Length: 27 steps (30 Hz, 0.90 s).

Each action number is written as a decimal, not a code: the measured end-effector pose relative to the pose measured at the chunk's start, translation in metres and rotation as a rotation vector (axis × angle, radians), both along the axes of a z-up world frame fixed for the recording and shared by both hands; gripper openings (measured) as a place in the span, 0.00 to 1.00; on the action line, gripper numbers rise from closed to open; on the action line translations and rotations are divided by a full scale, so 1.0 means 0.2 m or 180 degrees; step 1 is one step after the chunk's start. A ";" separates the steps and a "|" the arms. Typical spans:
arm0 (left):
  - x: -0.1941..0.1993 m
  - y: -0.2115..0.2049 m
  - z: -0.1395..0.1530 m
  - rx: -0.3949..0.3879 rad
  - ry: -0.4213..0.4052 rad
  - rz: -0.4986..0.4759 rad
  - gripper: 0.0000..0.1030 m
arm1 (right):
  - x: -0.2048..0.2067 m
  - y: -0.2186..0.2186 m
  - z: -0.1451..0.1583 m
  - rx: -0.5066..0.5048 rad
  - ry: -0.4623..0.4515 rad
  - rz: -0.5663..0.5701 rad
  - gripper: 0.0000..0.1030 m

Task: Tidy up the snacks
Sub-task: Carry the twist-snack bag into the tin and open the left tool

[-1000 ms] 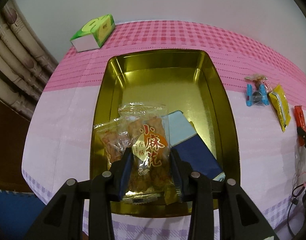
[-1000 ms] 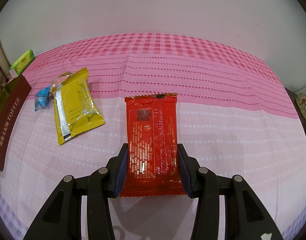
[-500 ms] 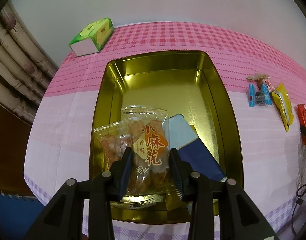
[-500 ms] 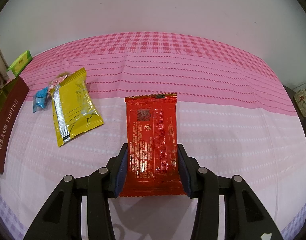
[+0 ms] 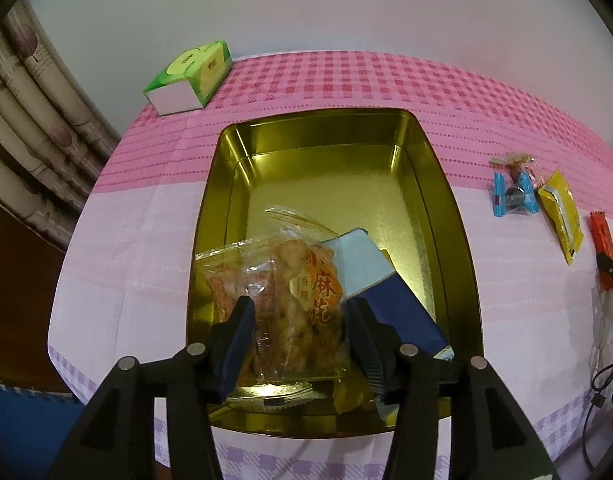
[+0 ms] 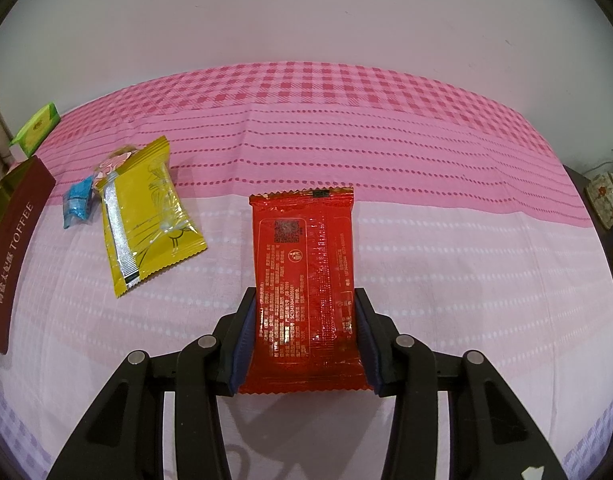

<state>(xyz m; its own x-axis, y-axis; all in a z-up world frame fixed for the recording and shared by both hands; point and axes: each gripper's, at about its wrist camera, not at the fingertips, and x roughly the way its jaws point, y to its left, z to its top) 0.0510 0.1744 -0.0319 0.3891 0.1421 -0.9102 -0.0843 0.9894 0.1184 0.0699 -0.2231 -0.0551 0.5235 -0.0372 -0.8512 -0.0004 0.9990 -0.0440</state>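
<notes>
Left hand-held gripper (image 5: 302, 340) just spread around the 小麻花 packet (image 5: 306, 304); right hand-held gripper (image 6: 304, 340) clamps red packet (image 6: 306, 292) near "TOFFEE" lid (image 6: 14, 248).

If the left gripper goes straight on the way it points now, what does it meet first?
Most likely the clear fried-snack packet lying between the fingers of the left gripper, then the gold tin floor beneath; depth is hard to judge.

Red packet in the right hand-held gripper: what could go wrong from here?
1. The right hand-held gripper pinches the red packet only at its lower sides; the glossy film could slip or buckle in transit.
2. The gold tin already has the clear snack bag and blue box piled at its near end; dropping there may spill over.
</notes>
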 end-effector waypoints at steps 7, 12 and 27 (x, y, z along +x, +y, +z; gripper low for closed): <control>-0.02 0.00 0.04 0.0007 -0.0117 -0.0037 0.53 | 0.00 0.01 0.00 -0.0025 0.0019 -0.0041 0.40; -0.04 0.00 0.07 -0.0050 -0.0219 -0.0035 0.54 | -0.01 0.01 0.01 -0.0002 0.0040 -0.0064 0.40; -0.14 0.21 0.17 -0.0193 -0.0579 0.0335 0.54 | -0.05 0.26 0.29 0.0189 -0.0211 0.0196 0.40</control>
